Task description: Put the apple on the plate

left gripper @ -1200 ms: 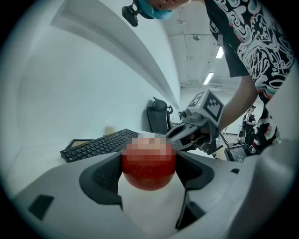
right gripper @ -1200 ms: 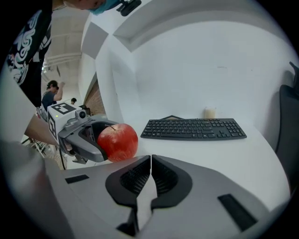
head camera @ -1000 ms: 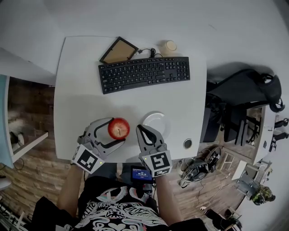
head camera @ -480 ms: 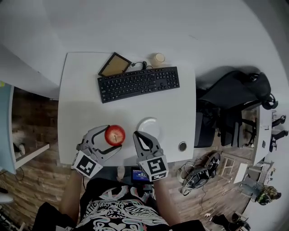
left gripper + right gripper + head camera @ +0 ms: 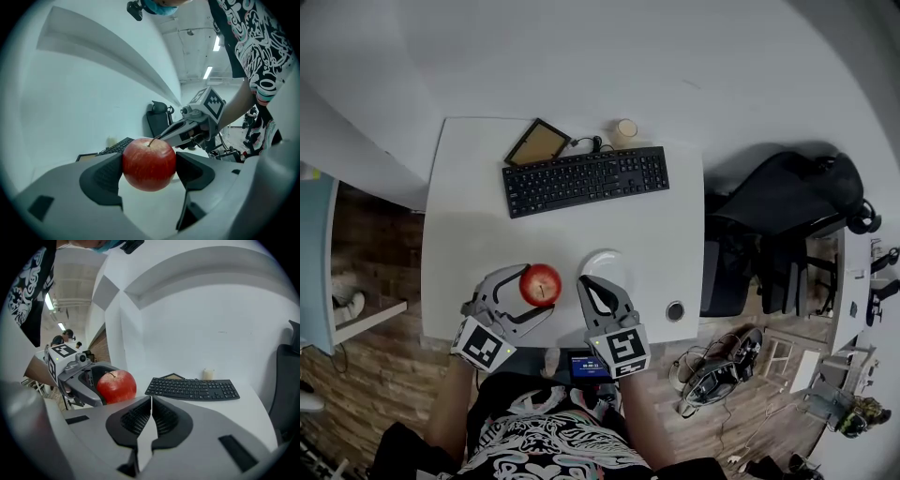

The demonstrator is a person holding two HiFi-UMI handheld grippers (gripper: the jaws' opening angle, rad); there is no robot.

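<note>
A red apple (image 5: pixel 541 284) is clamped between the jaws of my left gripper (image 5: pixel 530 289), lifted over the front of the white desk (image 5: pixel 469 216). In the left gripper view the apple (image 5: pixel 149 163) fills the gap between both pads, stem up. The small white plate (image 5: pixel 607 265) lies on the desk just right of the apple, partly hidden by my right gripper (image 5: pixel 590 286), whose jaws are shut with nothing between them. From the right gripper view, the apple (image 5: pixel 116 386) shows at the left in the left gripper (image 5: pixel 89 383).
A black keyboard (image 5: pixel 585 180) lies across the back of the desk, with a framed board (image 5: pixel 538 142) and a pale candle (image 5: pixel 625 130) behind it. A round cable hole (image 5: pixel 675 310) sits at the front right corner. A black office chair (image 5: pixel 778 225) stands right of the desk.
The head view has pulled back, so the desk looks smaller. The left gripper keeps hold of the apple, still close beside the plate; both grippers keep much the same places.
</note>
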